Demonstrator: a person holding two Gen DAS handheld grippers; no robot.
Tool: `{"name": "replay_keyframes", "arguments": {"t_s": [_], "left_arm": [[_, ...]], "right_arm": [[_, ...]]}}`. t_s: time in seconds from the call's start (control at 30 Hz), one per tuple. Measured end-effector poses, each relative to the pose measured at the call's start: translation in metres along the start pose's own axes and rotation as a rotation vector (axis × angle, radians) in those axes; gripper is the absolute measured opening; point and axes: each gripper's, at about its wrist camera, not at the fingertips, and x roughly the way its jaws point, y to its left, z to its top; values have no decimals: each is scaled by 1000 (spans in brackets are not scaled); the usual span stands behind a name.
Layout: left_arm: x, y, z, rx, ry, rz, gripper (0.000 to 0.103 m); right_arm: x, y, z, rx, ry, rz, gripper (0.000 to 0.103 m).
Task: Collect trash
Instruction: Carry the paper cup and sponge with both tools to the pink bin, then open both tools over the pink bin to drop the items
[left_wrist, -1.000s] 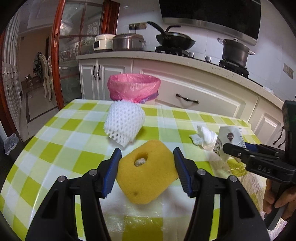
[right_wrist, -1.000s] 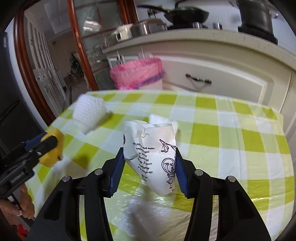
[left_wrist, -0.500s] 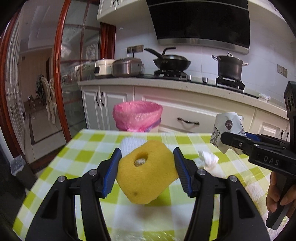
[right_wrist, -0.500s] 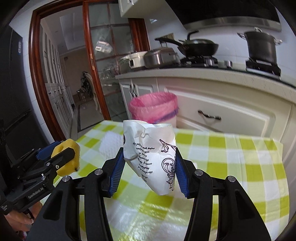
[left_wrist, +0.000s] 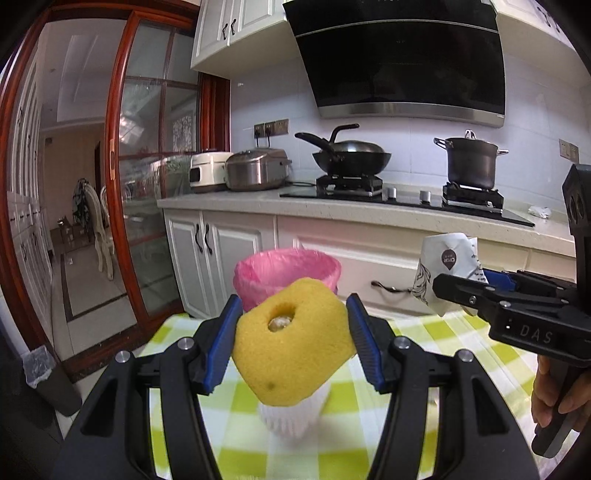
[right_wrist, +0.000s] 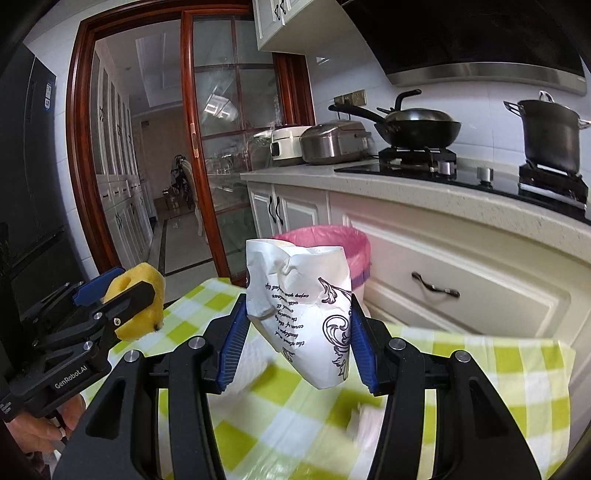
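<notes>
Our left gripper (left_wrist: 291, 350) clamps a thick yellow sponge (left_wrist: 291, 354) with a round hole, held above the green-checked tablecloth (left_wrist: 461, 339). Our right gripper (right_wrist: 295, 332) pinches a crumpled white paper cup (right_wrist: 303, 306) printed with dark script, before the pink-lined bin (right_wrist: 354, 247).

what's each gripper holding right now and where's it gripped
Left gripper: yellow sponge with a hole, clamped at opposite sides. Right gripper: crumpled white printed paper cup, squeezed across its sides.

text: "das" on right gripper (left_wrist: 458, 291) | "genrobot.ai" on left gripper (right_wrist: 122, 291) | script on crumpled paper cup (right_wrist: 303, 306) too small to read
</notes>
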Motion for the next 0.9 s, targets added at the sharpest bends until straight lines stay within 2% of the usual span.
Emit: {"name": "replay_keyframes", "arguments": {"t_s": [0.33,0.63,0.77,0.9], "left_arm": [[104,25,38,-4,7,-33,57],[208,55,80,-34,15,-78,58],[253,66,85,-33,21,-70,58],[300,72,77,-26,54,-80,60]], "right_arm": [[92,-35,42,9,26,7,50],[190,-60,81,-48,65,49,50],[233,-75,90,-45,84,76,51],[277,-86,91,-44,112,81,51]]}}
